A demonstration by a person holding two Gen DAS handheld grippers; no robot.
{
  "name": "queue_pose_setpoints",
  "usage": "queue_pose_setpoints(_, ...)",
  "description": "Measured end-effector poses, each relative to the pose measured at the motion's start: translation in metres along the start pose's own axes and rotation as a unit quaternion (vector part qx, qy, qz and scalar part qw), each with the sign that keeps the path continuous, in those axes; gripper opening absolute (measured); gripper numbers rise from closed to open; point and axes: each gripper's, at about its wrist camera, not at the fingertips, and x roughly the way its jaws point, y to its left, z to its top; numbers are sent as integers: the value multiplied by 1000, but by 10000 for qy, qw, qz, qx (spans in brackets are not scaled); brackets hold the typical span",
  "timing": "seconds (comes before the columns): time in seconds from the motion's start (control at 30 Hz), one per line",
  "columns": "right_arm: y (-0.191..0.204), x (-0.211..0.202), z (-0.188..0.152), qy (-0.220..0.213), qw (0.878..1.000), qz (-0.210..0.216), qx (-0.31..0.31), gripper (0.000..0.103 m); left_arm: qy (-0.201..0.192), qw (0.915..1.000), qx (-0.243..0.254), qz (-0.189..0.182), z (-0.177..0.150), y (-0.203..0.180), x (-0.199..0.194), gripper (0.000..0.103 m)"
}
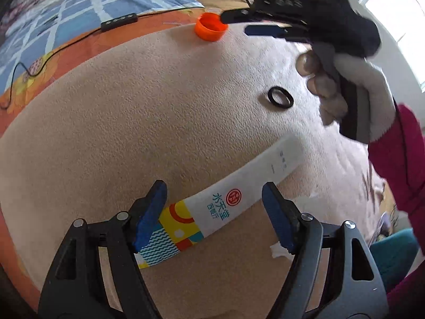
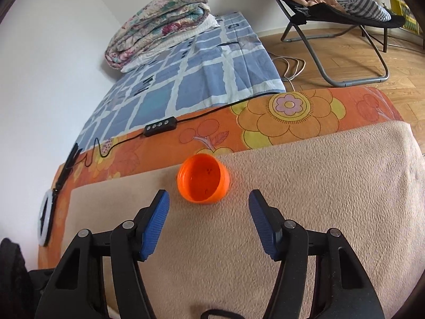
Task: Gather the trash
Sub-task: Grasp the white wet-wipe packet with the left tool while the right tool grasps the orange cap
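Observation:
A long paper wrapper [image 1: 225,202], white with a colourful patterned end, lies flat on the beige blanket [image 1: 132,122]. My left gripper [image 1: 213,194] stands open over it, one finger on each side. An orange bottle cap [image 2: 203,178] rests open side up near the blanket's far edge. My right gripper [image 2: 208,202] is open just short of the cap, nothing between its fingers. In the left wrist view the same orange cap [image 1: 211,28] sits beside the right gripper [image 1: 235,24], held by a hand [image 1: 318,82]. A black ring [image 1: 280,97] lies on the blanket between wrapper and cap.
An orange flowered sheet [image 2: 287,117] and a blue checked cover [image 2: 186,79] lie beyond the blanket, crossed by a black cable with a controller [image 2: 160,126]. A folded quilt [image 2: 159,24] sits by the wall. A folding chair [image 2: 345,16] stands on the wood floor. A small paper scrap [image 1: 279,251] lies nearby.

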Motion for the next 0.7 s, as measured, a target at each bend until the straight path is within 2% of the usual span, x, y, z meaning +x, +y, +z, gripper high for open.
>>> queue_pose_setpoints(0.13, -3, 13, 4, 59, 9998, -186, 37, 51, 198, 9963, 705, 447, -16, -19, 10, 76)
queue_pose_setpoints(0.17, -4, 16, 4, 97, 9997, -212, 46, 42, 199, 9953, 785, 526, -22, -21, 13, 76)
queue_pose_setpoints(0.27, -3, 25, 3, 195, 9991, -372, -6, 26, -31, 9934, 862, 752, -31, -26, 13, 76)
queue_pose_setpoints(0.3, -3, 28, 2, 224, 9987, -452, -22, 20, -103, 9933, 847, 779, -33, -27, 12, 75)
queue_pose_setpoints(0.33, -4, 29, 1, 245, 9985, -482, -1, 10, -167, 9932, 835, 789, -35, -28, 12, 72)
queue_pose_setpoints(0.37, -6, 28, 0, 215, 9987, -452, 55, 10, -232, 9932, 823, 793, -36, -28, 10, 70)
queue_pose_setpoints(0.47, -8, 23, -1, 152, 9989, -438, 112, 4, -389, 9937, 694, 790, -42, -24, 4, 51)
queue_pose_setpoints(0.53, -8, 18, -2, 99, 9990, -412, 126, 3, -467, 9952, 469, 725, -40, -21, 1, 33)
queue_pose_setpoints(0.6, -6, 10, -2, -12, 9992, -388, 106, 3, -542, 9966, 177, 598, -41, -14, -5, 25)
queue_pose_setpoints(0.7, -4, -4, -1, -148, 9993, -328, 82, 2, -623, 9969, -106, 475, -44, -6, -11, 23)
